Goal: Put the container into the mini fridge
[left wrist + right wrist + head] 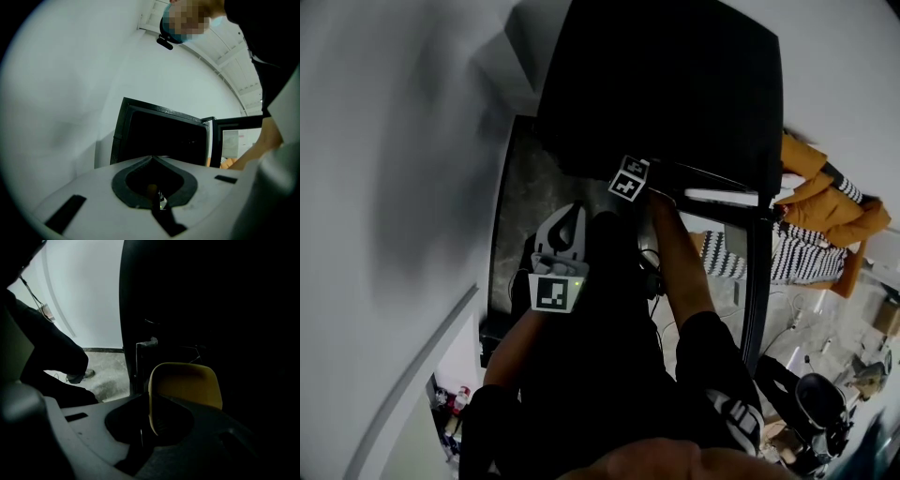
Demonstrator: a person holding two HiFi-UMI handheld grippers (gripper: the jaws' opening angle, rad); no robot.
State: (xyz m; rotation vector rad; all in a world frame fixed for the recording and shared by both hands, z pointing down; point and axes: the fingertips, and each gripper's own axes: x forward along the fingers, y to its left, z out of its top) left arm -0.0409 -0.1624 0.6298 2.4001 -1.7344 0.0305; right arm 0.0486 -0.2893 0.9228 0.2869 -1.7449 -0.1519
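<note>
R gripper (pixel 149 401): pinching rim of yellow container (pixel 187 385), at mouth of mini fridge (pixel 675 84).
L gripper (pixel 153 157): jaws pressed together, empty, facing fridge.
Risk: I judge rim-only pinch may let container swing & clip fridge; interior too dark for me to place it surely.
</note>
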